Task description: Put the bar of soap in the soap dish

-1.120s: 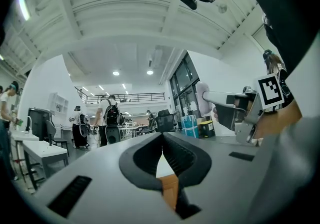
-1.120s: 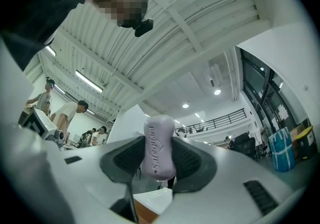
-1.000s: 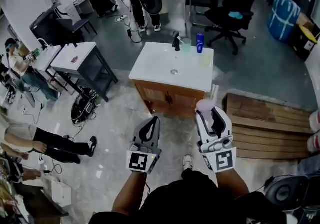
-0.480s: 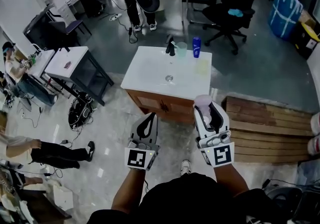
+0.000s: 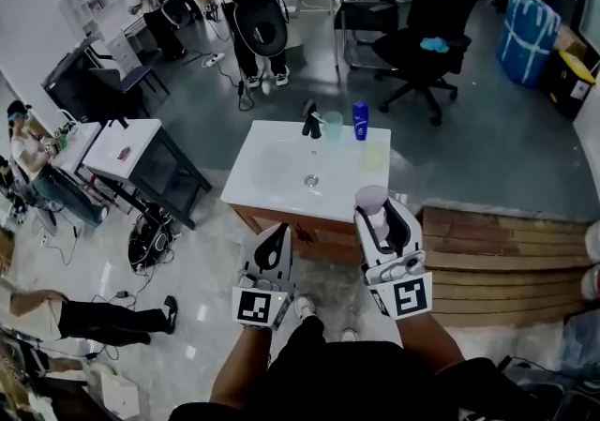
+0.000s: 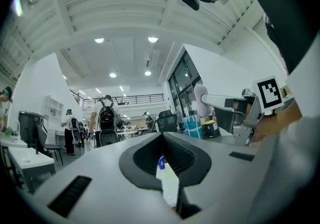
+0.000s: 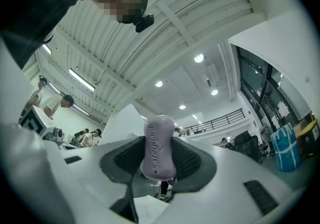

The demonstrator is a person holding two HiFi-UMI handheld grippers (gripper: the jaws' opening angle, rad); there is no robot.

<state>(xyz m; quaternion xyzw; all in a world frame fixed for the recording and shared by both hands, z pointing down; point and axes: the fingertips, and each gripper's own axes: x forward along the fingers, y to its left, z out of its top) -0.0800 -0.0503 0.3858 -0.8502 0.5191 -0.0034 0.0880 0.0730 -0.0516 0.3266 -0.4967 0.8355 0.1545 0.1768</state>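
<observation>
The right gripper (image 5: 377, 213) pinches the lilac bar of soap (image 7: 158, 144) across its waist (hard, likely slick, wants a firm squeeze); the left gripper (image 5: 280, 233) is closed, empty.

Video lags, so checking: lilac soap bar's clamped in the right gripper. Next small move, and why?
Probably ease the right gripper forward toward the pale yellow dish on the white vanity top: the lilac soap bar is clamped in its jaws, and the dish lies ahead of it.
</observation>
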